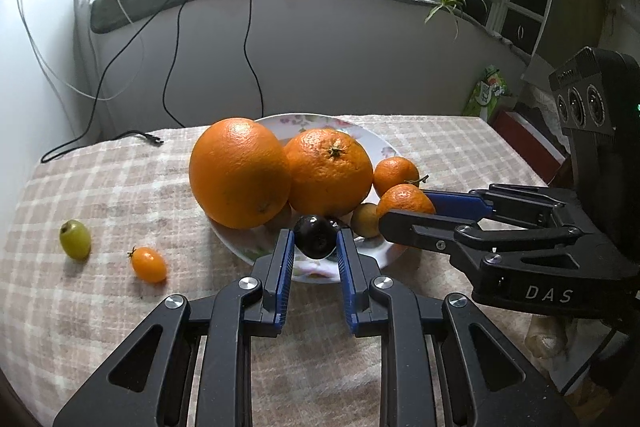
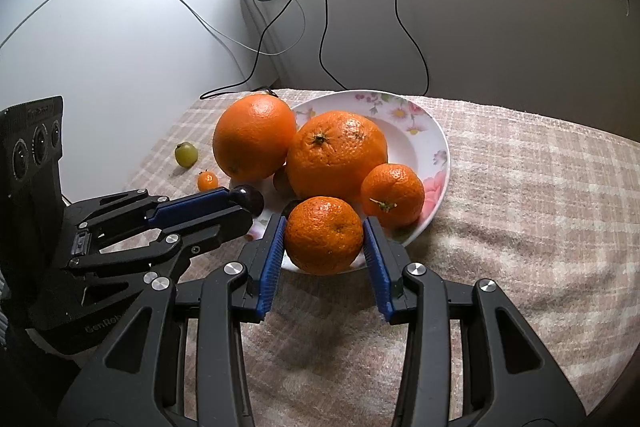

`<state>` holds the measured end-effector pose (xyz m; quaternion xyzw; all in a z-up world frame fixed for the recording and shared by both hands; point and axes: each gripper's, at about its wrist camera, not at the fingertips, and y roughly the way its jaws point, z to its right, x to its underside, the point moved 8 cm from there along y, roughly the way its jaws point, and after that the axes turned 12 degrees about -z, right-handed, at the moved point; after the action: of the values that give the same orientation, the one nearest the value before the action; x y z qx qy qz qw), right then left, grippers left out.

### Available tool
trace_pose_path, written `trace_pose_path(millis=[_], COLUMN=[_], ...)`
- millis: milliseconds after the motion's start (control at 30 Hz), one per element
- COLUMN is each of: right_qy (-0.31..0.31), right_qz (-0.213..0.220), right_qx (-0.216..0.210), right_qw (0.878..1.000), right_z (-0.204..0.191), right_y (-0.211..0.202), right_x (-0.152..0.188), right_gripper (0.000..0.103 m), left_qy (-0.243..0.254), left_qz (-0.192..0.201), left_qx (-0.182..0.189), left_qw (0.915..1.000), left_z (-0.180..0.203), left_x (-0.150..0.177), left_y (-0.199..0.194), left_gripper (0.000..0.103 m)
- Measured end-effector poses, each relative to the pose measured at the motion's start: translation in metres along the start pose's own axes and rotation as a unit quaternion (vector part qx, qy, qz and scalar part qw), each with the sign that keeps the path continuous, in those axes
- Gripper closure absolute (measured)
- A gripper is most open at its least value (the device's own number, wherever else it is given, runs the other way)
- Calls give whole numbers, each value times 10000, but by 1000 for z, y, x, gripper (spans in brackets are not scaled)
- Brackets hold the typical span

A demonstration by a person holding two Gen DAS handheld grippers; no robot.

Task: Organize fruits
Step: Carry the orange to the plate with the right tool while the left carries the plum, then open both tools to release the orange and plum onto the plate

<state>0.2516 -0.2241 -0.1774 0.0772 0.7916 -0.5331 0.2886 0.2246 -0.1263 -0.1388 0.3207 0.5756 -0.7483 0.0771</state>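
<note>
Your left tongs [image 1: 314,247] sat closed around a dark plum [image 1: 316,235] at the near rim of the floral plate [image 1: 312,269]; its blue pads [image 1: 286,259] pressed both sides, though the fruit's underside was hidden. In the right wrist view those left tongs [image 2: 244,201] came in from the side, and only the plum's rounded end [image 2: 250,199] showed past their tips.

Your right tongs [image 2: 324,247] were closed on a small mandarin [image 2: 324,235] over the plate's near edge [image 2: 436,163]. From the left wrist view the right tongs [image 1: 404,211] covered the lower part of that mandarin [image 1: 404,199], so the contact was hard to judge there.

On the plate sat a big orange [image 1: 240,173], a second large orange [image 1: 328,171] and another mandarin [image 1: 394,173]. A small yellowish fruit [image 1: 365,219] was half buried between them; in the right wrist view it was mostly hidden.

Off the plate, on the checked cloth of the desk [image 1: 120,187], lay a green grape [image 1: 75,239] and an orange cherry tomato [image 1: 149,263], near each other, apart from the plate. The right wrist view showed the same grape [image 2: 186,155] and tomato [image 2: 207,181], small behind the left tongs.
</note>
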Motion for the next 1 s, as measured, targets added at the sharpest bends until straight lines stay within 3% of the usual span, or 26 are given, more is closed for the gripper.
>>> trace_pose_path(millis=[300, 433, 1000], right_qy=[-3, -2, 0], right_qz=[-12, 100, 394], right_qx=[33, 21, -35], right_qw=[10000, 9999, 9992], right_z=[0, -2, -7], right_y=[2, -3, -27], right_x=[-1, -3, -6], right_gripper=[59, 49, 48], left_qy=[-7, -45, -246], left_qz=[-1, -20, 6], left_qx=[-63, -63, -55], left_qw=[10000, 10000, 9997], left_z=[1, -1, -17], left_x=[0, 1, 14], left_y=[0, 1, -13], left_gripper=[72, 72, 72])
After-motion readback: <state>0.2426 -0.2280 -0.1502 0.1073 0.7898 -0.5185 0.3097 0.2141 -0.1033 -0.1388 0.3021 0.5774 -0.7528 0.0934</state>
